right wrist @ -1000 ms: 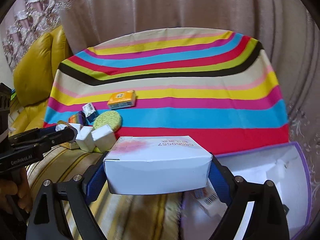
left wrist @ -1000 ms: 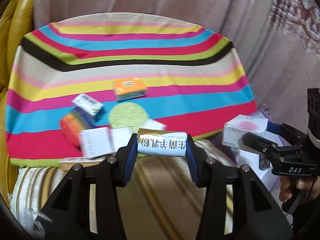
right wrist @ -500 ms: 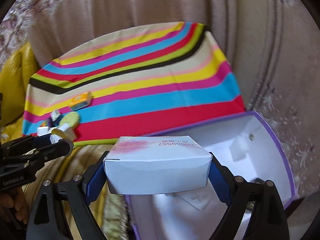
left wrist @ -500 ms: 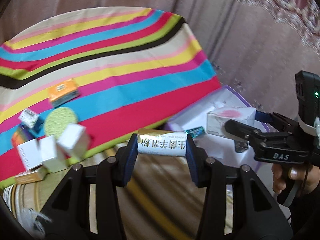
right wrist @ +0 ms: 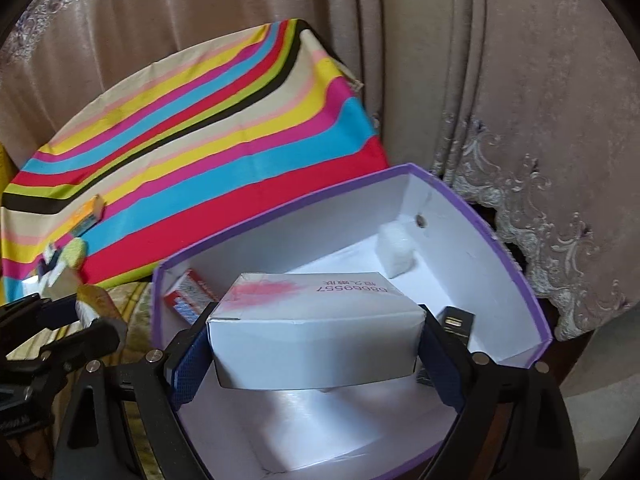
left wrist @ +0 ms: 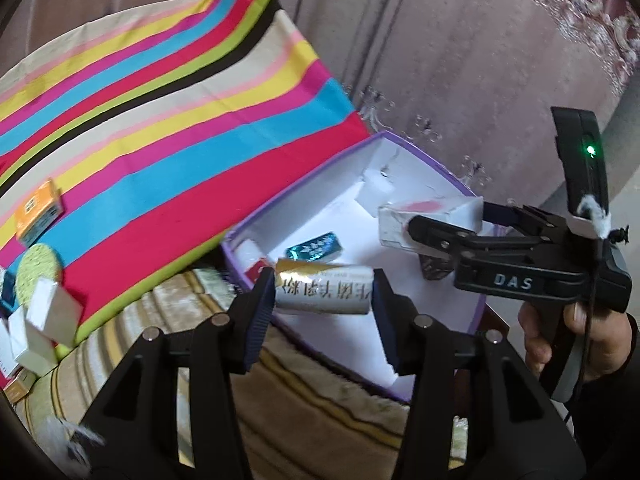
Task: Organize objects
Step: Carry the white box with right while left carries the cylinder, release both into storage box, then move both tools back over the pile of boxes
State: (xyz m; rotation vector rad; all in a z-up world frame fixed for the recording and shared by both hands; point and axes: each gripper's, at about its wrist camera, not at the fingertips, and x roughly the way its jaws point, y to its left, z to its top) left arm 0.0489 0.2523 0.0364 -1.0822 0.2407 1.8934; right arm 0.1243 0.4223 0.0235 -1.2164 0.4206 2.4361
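My left gripper [left wrist: 324,296] is shut on a gold and white packet [left wrist: 324,292] with Chinese print, held over the near left rim of the purple box [left wrist: 460,176]. My right gripper [right wrist: 316,340] is shut on a white carton with a pink smear [right wrist: 316,328], held over the inside of the purple box [right wrist: 536,292]. In the left wrist view the right gripper [left wrist: 436,228] hangs over the box with the white carton [left wrist: 432,212]. In the right wrist view the left gripper [right wrist: 76,316] shows at the left edge.
The box holds a teal packet [left wrist: 316,246], a red and white carton [right wrist: 188,292], a white foam block [right wrist: 396,248] and a black box [right wrist: 456,322]. On the striped cloth [left wrist: 160,128] lie an orange box [left wrist: 38,208], a green round sponge [left wrist: 38,266] and white cartons [left wrist: 56,312].
Both grippers have swung right, away from the striped cloth, and now hold their loads over the purple box. Neither grip has changed.
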